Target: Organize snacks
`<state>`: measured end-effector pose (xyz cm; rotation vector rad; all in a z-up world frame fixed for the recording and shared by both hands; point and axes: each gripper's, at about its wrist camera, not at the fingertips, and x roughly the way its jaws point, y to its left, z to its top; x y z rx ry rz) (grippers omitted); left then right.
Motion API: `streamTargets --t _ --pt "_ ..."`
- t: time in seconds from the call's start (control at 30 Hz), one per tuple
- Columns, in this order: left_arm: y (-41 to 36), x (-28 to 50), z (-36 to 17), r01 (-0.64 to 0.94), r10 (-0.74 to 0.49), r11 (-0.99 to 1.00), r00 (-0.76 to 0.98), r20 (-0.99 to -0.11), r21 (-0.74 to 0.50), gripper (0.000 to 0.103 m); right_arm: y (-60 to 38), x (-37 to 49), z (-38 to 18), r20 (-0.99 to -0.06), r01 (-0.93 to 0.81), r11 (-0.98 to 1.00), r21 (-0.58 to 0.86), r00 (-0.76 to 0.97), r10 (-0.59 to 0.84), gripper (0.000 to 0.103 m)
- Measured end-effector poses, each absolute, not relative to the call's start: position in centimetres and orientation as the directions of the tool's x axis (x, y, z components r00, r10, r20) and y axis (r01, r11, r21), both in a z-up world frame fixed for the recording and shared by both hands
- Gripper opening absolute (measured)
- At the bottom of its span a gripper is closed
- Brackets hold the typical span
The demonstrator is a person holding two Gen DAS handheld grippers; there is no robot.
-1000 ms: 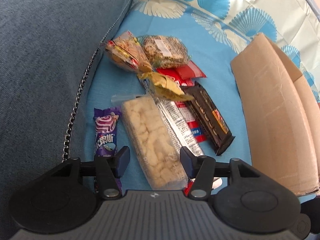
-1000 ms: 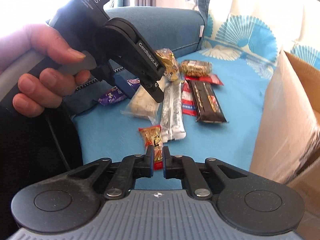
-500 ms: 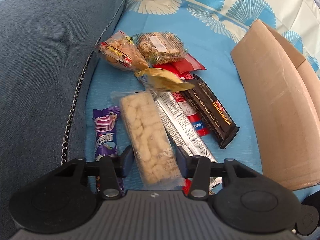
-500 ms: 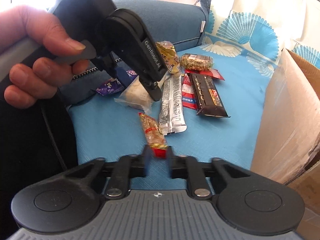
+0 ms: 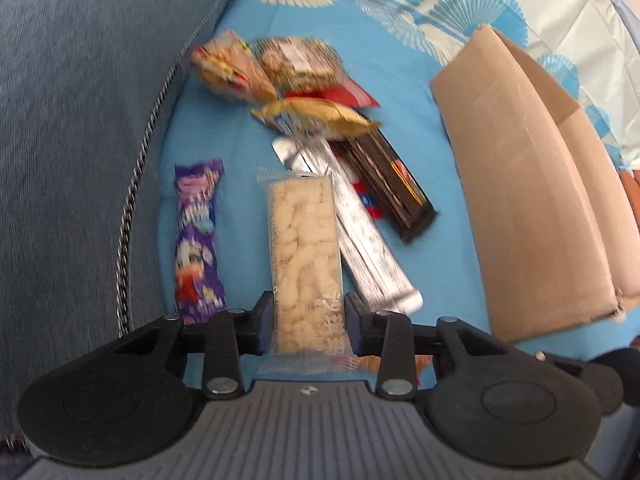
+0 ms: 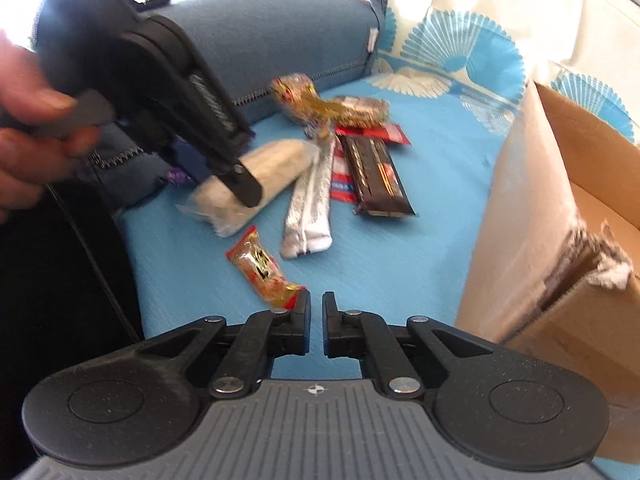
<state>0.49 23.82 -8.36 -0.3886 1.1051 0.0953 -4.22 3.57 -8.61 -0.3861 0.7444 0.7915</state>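
Several snacks lie on a blue sofa cover. My left gripper (image 5: 309,322) is shut on the near end of a clear pack of pale puffed snacks (image 5: 306,256); the pack also shows in the right wrist view (image 6: 256,178), lifted at that end. My right gripper (image 6: 315,316) is nearly shut and empty, just past a small red-orange packet (image 6: 260,268) that lies on the cover. A purple wrapper (image 5: 198,236), a silver stick pack (image 6: 310,208), a dark chocolate bar (image 6: 374,174) and gold and red packets (image 5: 316,114) lie close by.
An open cardboard box (image 5: 532,200) stands at the right, seen also in the right wrist view (image 6: 560,216). A blue-grey sofa cushion (image 5: 76,120) with a chain along its seam rises at the left. A patterned cloth (image 6: 452,56) lies behind.
My left gripper closed on the puffed snack pack and raised its near end. My right gripper let go of the red-orange packet, which now lies on the cover.
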Motion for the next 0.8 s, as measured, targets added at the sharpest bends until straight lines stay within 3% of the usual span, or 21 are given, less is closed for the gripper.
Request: streamTargets --t 0.13,0.2,0.27,0.33,0.6,0.63,0.67,0.8 --pt "23.5 0.2 -8.4 -0.269 -0.109 0.930 0.450 -0.886 -0.251 0.040 3.2 -3.8 -9.0 -0.732 -0.748 0.664 0.007 0.449 0.513 0.010" --pt "23.6 0.2 -8.5 -0.282 -0.109 0.924 0.451 -0.886 -0.258 0.040 3.1 -3.7 -9.0 -0.714 -0.751 0.660 0.034 0.444 0.542 0.019" --pt "23.8 0.2 -8.5 -0.295 -0.110 0.918 0.454 -0.884 -0.266 0.040 3.3 -3.8 -8.9 -0.695 -0.756 0.654 0.034 0.452 0.559 0.039" --pt "24.0 0.2 -8.5 -0.306 -0.112 0.912 0.458 -0.882 -0.274 0.040 3.6 -4.0 -8.9 -0.678 -0.771 0.637 0.023 0.456 0.576 0.050" --pt "24.5 0.4 -8.5 -0.313 -0.109 0.910 0.451 -0.886 -0.271 0.041 5.6 -3.0 -10.4 -0.701 -0.797 0.603 0.028 0.414 0.581 0.049" --pt "24.4 0.4 -8.5 -0.313 -0.105 0.912 0.450 -0.887 -0.267 0.041 5.7 -3.0 -10.4 -0.697 -0.800 0.600 0.022 0.418 0.583 0.042" --pt "24.4 0.4 -8.5 -0.313 -0.101 0.913 0.449 -0.888 -0.262 0.041 5.7 -3.0 -10.3 -0.695 -0.803 0.596 0.027 0.414 0.588 0.025" --pt "23.9 0.7 -8.6 -0.305 -0.082 0.922 0.445 -0.892 -0.237 0.042 5.1 -3.3 -9.9 -0.686 -0.797 0.604 0.020 0.428 0.588 0.019"
